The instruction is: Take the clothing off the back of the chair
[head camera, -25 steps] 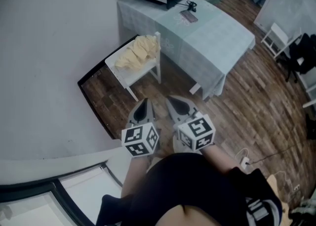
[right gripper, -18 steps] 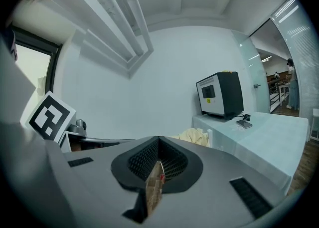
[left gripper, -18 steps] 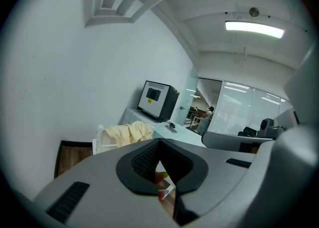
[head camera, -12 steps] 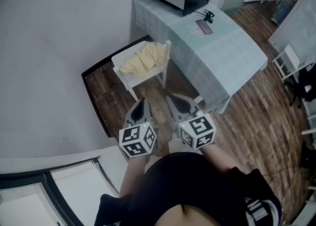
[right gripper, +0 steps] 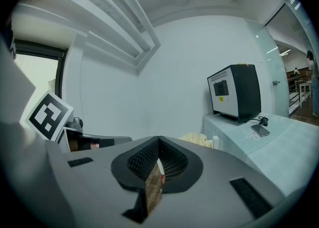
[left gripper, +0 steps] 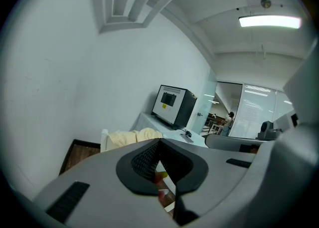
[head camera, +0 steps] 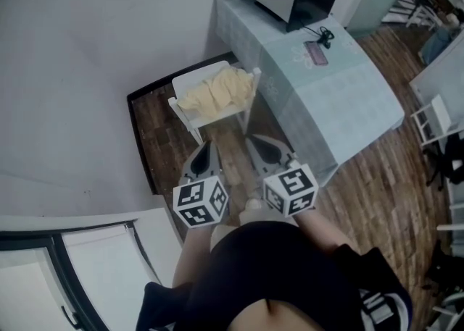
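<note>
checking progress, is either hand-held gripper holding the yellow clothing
No, the yellow clothing lies on the white chair, apart from the left hand-held gripper and right hand-held gripper.

Two hand-held grippers [head camera: 207,147] [head camera: 255,143], one garment [head camera: 217,93]

A crumpled pale yellow garment [head camera: 217,94] lay draped over the backrest and spilled across the seat of a small white chair [head camera: 191,77], which stood upright beside a cloth-covered table [head camera: 319,101].
</note>
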